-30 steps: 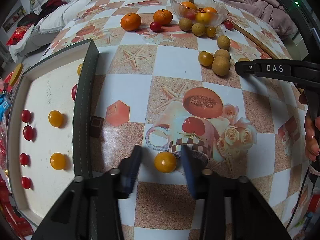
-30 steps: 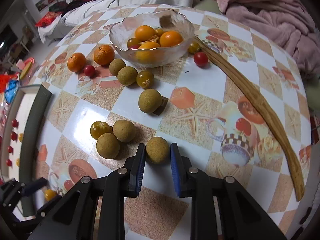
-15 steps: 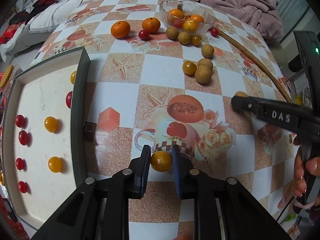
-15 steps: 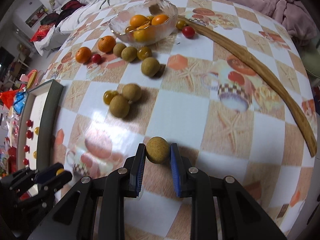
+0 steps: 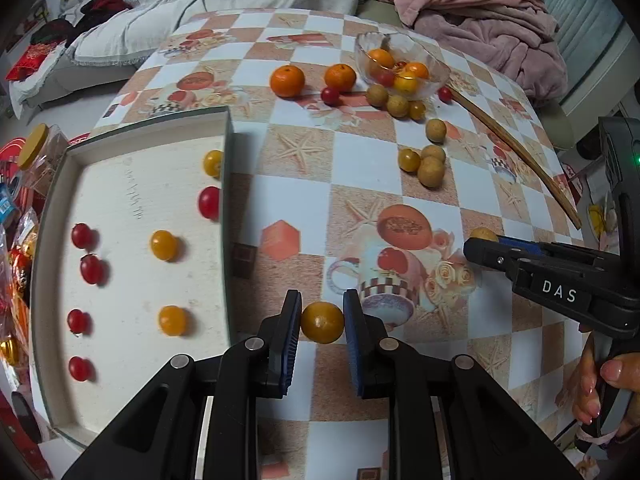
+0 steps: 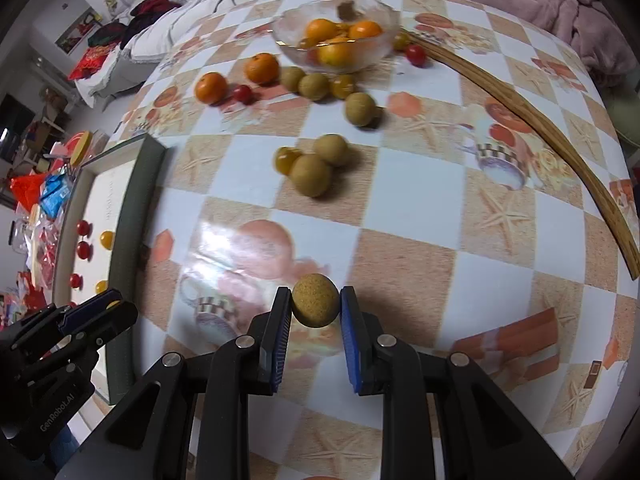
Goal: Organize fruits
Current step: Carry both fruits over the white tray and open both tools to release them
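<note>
Left wrist view: closed since a second ago on yellow cherry tomato (image 5: 322,322), left gripper (image 5: 322,316) now pinching it between blue pads, lifted clear of checked tablecloth (image 5: 360,168); white tray (image 5: 132,184) just beside, rows of red and yellow tomatoes already sorted; likely next drop into yellow row.

Right wrist view: carried away from loose fruit cluster, right gripper (image 6: 315,307) nearly shut on brown longan (image 6: 315,306), raised above table; glass bowl (image 6: 384,16) far behind; destination unclear.
</note>
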Motion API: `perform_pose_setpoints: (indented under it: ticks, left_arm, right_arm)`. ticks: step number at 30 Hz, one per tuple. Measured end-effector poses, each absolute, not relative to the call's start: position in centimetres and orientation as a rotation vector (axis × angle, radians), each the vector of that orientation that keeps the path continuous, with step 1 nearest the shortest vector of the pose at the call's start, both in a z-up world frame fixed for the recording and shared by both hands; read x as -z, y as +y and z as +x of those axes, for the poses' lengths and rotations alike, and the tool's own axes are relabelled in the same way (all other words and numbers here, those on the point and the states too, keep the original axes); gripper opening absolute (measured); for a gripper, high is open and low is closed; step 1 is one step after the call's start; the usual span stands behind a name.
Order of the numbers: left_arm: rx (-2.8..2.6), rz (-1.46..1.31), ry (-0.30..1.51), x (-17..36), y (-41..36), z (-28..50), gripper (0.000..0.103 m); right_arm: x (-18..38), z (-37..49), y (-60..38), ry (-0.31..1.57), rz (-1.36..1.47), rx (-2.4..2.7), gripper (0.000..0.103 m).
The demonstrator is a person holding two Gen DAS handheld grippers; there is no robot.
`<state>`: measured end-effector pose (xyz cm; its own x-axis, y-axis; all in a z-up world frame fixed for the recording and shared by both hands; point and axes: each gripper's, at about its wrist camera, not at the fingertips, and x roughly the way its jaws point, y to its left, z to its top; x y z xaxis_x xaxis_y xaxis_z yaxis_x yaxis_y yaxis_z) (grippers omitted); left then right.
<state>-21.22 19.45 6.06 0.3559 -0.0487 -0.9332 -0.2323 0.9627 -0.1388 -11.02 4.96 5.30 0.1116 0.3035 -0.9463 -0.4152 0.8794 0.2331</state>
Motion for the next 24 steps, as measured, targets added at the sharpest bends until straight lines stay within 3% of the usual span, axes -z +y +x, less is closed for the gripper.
perform_pose_setpoints:
  ticks: [24]
  left_arm:
    - [-0.256, -0.339, 1.164, -6.8, 28.5, -26.0, 0.023]
  right_arm:
    - [-7.4, -14.1, 15.8, 1.326, -0.186, -0.673, 0.027]
